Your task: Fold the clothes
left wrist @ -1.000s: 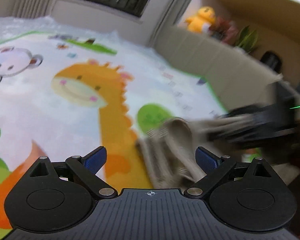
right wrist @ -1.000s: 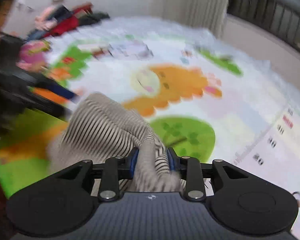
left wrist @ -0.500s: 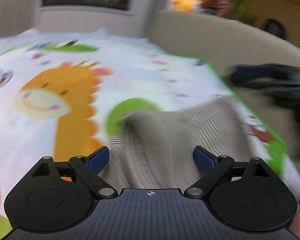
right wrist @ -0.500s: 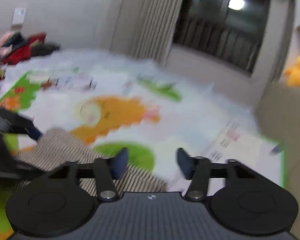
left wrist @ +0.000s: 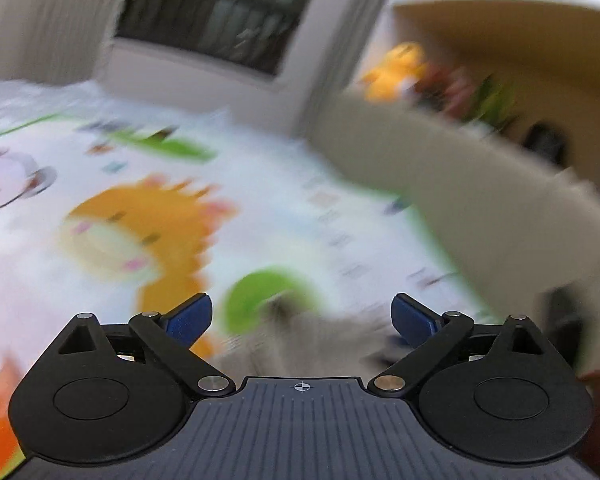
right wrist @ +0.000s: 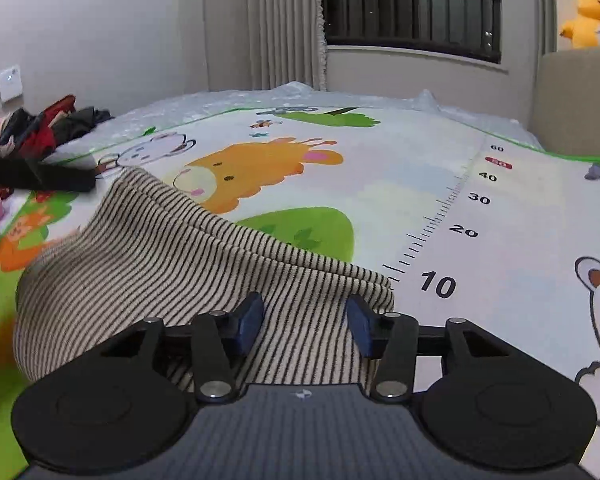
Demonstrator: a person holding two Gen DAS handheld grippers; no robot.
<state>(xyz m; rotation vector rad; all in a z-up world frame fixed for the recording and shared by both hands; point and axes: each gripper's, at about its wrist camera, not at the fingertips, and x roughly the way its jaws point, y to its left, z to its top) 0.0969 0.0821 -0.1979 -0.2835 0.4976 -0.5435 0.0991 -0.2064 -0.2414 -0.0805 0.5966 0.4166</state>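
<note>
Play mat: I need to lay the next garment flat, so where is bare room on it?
Free: the stretch of play mat between the striped garment and the printed ruler, over the giraffe. Also right of the ruler, toward the sofa. Crowded: the left edge, by the clothes pile.

Open play mat ahead; striped garment heaped near-left, sofa along the right edge.

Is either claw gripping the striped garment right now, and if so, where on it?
No. The right claw is opening over the striped garment without pressing it. The left claw stands wide open, empty.
</note>
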